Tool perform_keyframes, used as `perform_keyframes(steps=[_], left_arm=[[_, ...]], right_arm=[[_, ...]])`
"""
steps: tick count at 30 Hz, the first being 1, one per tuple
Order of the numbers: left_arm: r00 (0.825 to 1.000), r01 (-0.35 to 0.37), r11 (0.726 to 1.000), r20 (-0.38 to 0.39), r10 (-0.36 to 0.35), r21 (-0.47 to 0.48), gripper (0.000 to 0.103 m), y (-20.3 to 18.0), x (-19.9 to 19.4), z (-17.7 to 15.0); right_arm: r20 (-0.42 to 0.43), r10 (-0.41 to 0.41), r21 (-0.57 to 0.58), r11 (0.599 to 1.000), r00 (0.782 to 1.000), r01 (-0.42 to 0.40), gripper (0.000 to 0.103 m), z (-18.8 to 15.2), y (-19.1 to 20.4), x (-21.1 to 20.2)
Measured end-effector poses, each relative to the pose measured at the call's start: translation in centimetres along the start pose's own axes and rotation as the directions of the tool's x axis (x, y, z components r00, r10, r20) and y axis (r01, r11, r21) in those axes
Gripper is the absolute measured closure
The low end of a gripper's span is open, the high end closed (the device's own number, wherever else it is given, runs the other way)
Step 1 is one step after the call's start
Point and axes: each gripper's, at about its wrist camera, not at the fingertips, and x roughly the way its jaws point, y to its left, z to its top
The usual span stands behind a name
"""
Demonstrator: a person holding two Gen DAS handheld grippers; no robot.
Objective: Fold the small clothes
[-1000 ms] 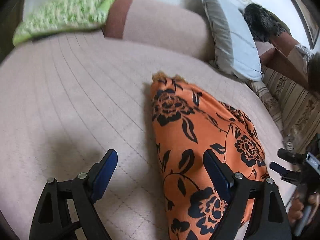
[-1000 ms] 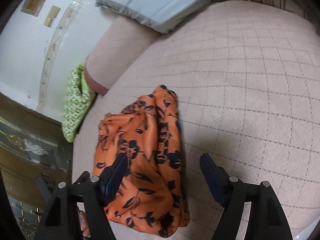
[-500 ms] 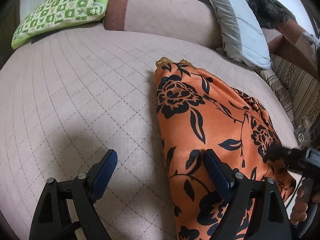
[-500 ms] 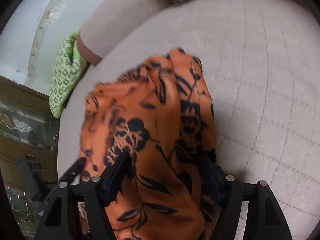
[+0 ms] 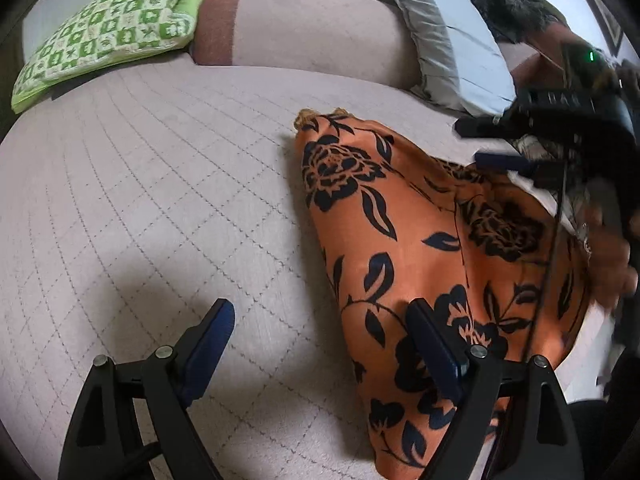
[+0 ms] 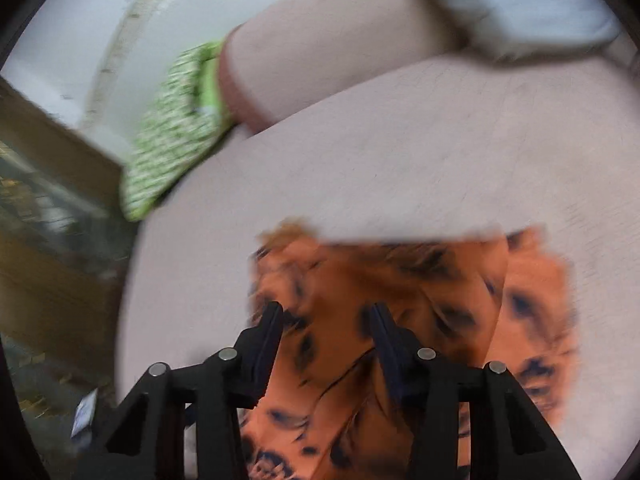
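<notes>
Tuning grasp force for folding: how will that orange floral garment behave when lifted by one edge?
Likely floppy: the orange floral garment shows soft ridges and folds on the quilted bed cover, so it should drape, not hold shape. Probably light and thin. Its smooth-looking weave may slip, though the blurred right wrist view cannot confirm that.

The picture is blurred. The black two-fingered right tool (image 6: pixel 326 316), its jaws just narrowed, has orange black-flowered cloth (image 6: pixel 420 292) between them; whether the pads press it is unclear. The cloth lies on a pale pink quilted bed (image 6: pixel 400 152), below a green-and-white patterned cushion (image 6: pixel 176 120) and a pink bolster (image 6: pixel 320 44).
</notes>
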Motion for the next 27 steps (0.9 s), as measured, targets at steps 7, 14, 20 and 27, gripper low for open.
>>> perform_keyframes(steps=[7,14,20,27], left_arm=[[0.999,0.032,0.999,-0.020,-0.032,0.011,0.015,-1.3,0.3,0.4],[1.000,0.003,0.999,-0.007,-0.003,0.041,0.015,-2.1,0.3,-0.6],[0.999,0.037,0.998,-0.025,-0.036,0.055,0.015,-2.7,0.8,-1.0],[0.998,0.058,0.993,-0.035,-0.055,0.106,0.015,-3.2,0.3,-1.1]], right_arm=[[0.058,0.000,0.047,0.999,0.998,-0.002,0.053,-1.6,-3.6,-4.6],[-0.043,0.065,0.082,0.995,0.997,-0.062,0.053,-4.0,-4.5,-2.9],[-0.077,0.008,0.146,0.989,0.997,0.004,0.070,-6.5,-8.9,-3.2],[0.073,0.035,0.154,0.987,0.997,-0.046,0.025,-7.3,-10.0,-8.2]])
